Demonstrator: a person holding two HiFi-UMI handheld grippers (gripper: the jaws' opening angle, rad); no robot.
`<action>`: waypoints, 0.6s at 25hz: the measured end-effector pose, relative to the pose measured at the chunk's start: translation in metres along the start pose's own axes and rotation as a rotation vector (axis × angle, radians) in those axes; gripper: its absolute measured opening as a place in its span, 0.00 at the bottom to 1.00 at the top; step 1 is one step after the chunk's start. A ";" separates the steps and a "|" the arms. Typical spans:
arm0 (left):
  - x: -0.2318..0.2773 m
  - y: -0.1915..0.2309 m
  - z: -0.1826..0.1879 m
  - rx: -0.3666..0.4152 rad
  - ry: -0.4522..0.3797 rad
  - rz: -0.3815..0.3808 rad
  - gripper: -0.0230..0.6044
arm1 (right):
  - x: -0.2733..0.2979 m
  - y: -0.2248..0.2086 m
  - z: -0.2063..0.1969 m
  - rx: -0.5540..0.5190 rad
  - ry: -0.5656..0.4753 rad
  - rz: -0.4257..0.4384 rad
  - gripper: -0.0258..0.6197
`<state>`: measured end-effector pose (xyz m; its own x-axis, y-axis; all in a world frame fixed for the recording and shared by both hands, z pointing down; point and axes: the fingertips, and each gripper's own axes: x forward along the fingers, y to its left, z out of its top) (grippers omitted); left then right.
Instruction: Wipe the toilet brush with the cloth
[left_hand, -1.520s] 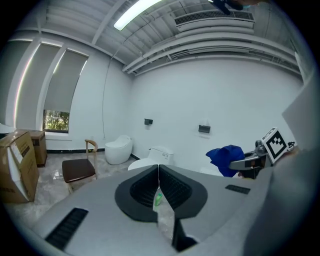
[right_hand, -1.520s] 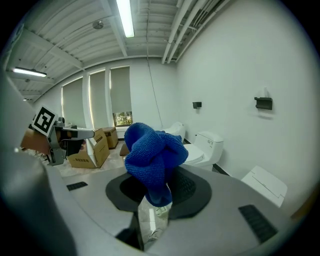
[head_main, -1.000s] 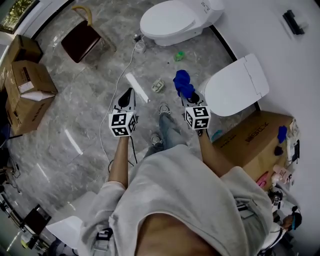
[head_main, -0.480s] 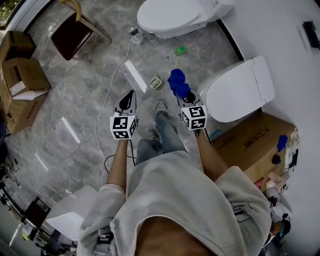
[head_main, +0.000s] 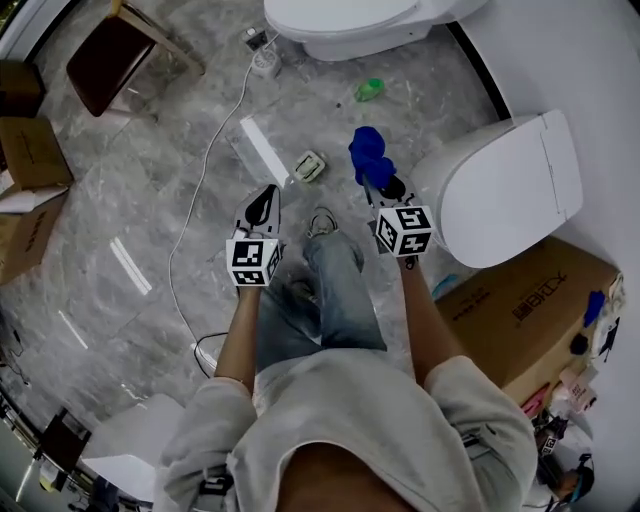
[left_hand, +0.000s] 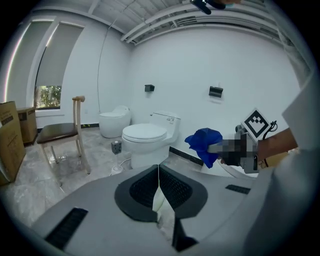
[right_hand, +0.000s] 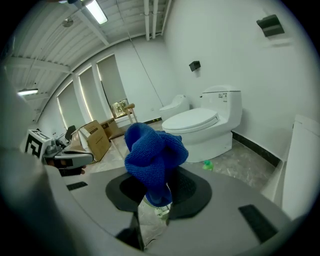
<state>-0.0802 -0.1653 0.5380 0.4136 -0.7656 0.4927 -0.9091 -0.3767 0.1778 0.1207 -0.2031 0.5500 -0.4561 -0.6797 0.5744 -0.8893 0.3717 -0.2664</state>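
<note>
The right hand-held gripper (head_main: 379, 186) has its jaws closed on the lower end of the blue cloth (head_main: 367, 154). In the right gripper view the knit fabric is pinched between the two dark pads and bunches up into a loose ball past the tips. Seen from the head view, the cloth sits at 12 o'clock from that hand-held gripper, right at its tips and held above the grey marble floor (head_main: 150, 200).

The left hand-held gripper (head_main: 265, 200) is at 9 o'clock from the right one, well apart from it and at about the same height. Its jaws are pressed together with nothing between them. In the left gripper view the cloth appears at 2 o'clock, clear of those jaws.

A white toilet (head_main: 340, 22) stands on the floor at 12 o'clock, beyond both hand-held grippers. A second toilet (head_main: 510, 190) with its lid down is at 3 o'clock, just beside the right hand-held gripper. A small green object (head_main: 370, 89) lies on the floor between the cloth and the far toilet. Which item on the floor is the toilet brush cannot be told.
</note>
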 end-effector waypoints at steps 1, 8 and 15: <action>0.009 0.005 -0.016 -0.001 -0.008 0.000 0.07 | 0.012 -0.005 -0.012 0.004 -0.007 0.003 0.21; 0.081 0.026 -0.097 0.018 -0.104 -0.018 0.07 | 0.087 -0.035 -0.081 0.005 -0.066 0.031 0.21; 0.120 0.020 -0.144 0.069 -0.205 -0.089 0.07 | 0.135 -0.033 -0.117 -0.020 -0.145 0.125 0.21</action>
<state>-0.0563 -0.1897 0.7231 0.5000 -0.8151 0.2927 -0.8658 -0.4772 0.1505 0.0926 -0.2334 0.7266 -0.5643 -0.7109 0.4197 -0.8252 0.4704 -0.3126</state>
